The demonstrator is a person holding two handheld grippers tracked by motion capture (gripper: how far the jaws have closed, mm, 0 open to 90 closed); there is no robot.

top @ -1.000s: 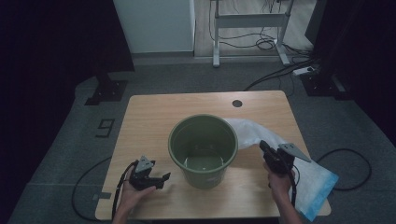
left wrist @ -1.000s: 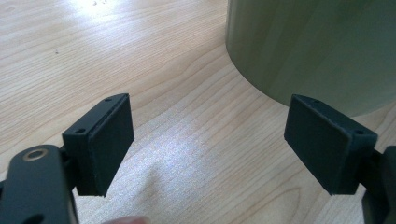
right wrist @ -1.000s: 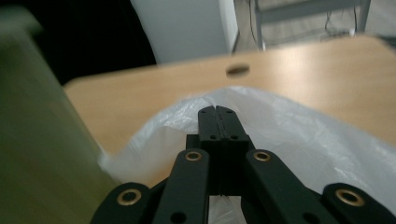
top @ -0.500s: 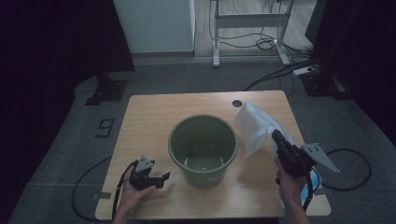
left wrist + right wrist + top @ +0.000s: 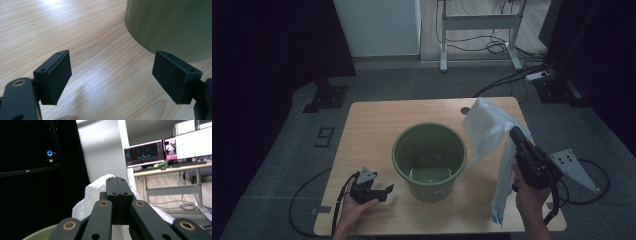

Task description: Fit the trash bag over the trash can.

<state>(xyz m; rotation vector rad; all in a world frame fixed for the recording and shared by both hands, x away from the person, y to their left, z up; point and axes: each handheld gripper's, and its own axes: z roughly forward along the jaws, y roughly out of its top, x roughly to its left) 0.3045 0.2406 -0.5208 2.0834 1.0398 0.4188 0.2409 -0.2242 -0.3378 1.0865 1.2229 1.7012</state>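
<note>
The bag (image 5: 487,135) has been lifted off the desk (image 5: 372,130) by the right gripper (image 5: 515,134), clamped on its plastic, beside the bucket (image 5: 429,160). The left gripper (image 5: 384,190) is kept low on the desk, jaws apart, empty.

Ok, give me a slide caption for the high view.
Right hand-held gripper lifts a white plastic bag beside a green bucket; left hand-held gripper rests open.
</note>
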